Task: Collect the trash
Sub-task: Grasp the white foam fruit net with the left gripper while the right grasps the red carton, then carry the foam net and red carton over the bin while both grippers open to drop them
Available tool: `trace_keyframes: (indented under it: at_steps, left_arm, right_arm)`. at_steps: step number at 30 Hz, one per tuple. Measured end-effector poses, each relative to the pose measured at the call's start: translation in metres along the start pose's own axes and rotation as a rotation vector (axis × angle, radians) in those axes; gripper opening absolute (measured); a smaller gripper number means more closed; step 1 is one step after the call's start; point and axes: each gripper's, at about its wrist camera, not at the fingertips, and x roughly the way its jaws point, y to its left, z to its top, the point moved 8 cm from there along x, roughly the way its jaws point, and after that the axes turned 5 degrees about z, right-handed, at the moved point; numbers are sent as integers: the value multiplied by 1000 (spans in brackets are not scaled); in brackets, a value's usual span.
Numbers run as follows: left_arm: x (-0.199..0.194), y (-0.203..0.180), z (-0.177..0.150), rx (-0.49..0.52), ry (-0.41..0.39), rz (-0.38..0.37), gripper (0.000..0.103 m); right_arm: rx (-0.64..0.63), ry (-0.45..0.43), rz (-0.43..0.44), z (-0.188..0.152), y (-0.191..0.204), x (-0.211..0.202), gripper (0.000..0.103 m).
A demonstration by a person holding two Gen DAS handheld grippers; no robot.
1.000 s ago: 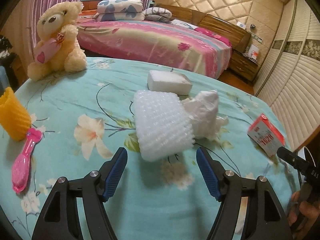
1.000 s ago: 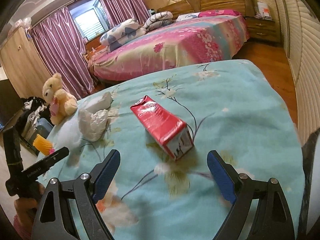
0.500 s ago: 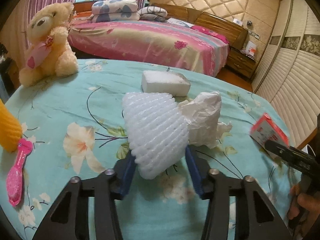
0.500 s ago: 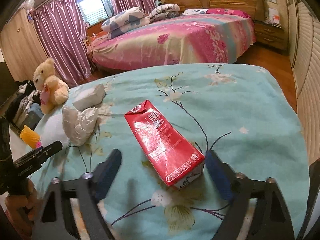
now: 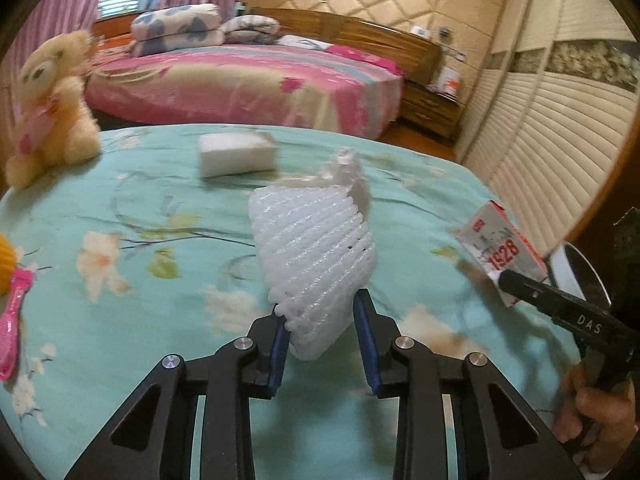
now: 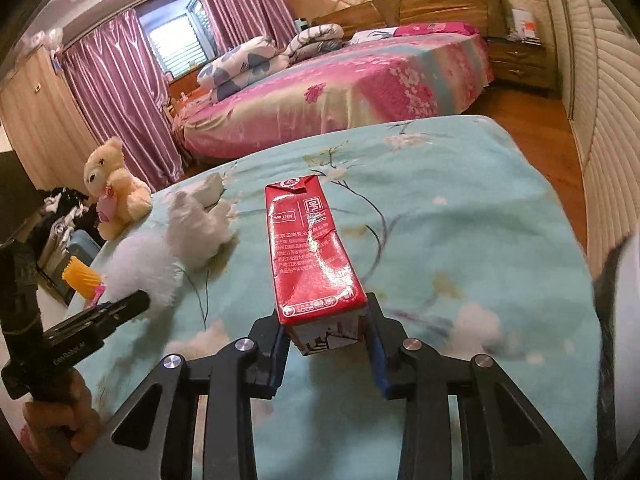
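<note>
Left gripper (image 5: 322, 334): jaws closing, blue pads pressing in on the near end of a white foam net sleeve (image 5: 314, 256). The sleeve is sticking up and away from the fingers, over the teal floral bedspread (image 5: 120, 320). Whether its far end is touching the cloth, cannot tell.

Right gripper (image 6: 326, 340): jaws closing as well, pads squeezing the near, bottom end of a red milk carton (image 6: 310, 248). The carton is pointing away along the fingers, its folded top at the far end.

In the left wrist view the same carton is showing at the right edge, with the black nose of the right gripper below it and the person's hand (image 5: 596, 412) gripping the handle at the lower right.

Just behind the sleeve, crumpled white paper (image 5: 348, 172) is peeking out; in the right wrist view it is lying on the bedspread left of the carton. Farther back, a white foam block (image 5: 236, 154) is resting flat on the spread, apart from the paper.

At the left edge: a pink hairbrush (image 5: 12, 320) and an orange ribbed object (image 6: 80, 278) just beside it. Beyond them, a cream teddy bear (image 5: 50, 108) is sitting upright at the far left corner of the spread.

Past the spread, a second bed with a pink cover (image 5: 240, 84) and rolled quilts (image 5: 176, 32); purple curtains (image 6: 120, 92) are hanging behind.
</note>
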Motion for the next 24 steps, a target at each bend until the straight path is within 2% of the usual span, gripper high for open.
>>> trace_keyframes:
  at_steps: [13,24]
  left_arm:
    - [-10,-76,-10,112,6,-154,29]
    - [-10,-127,-16,184,12,-235,29]
  right_arm:
    - [72,-93,-34,-9,-23,-67,34]
    - [123,-145,-91,-24,-51,-107,34]
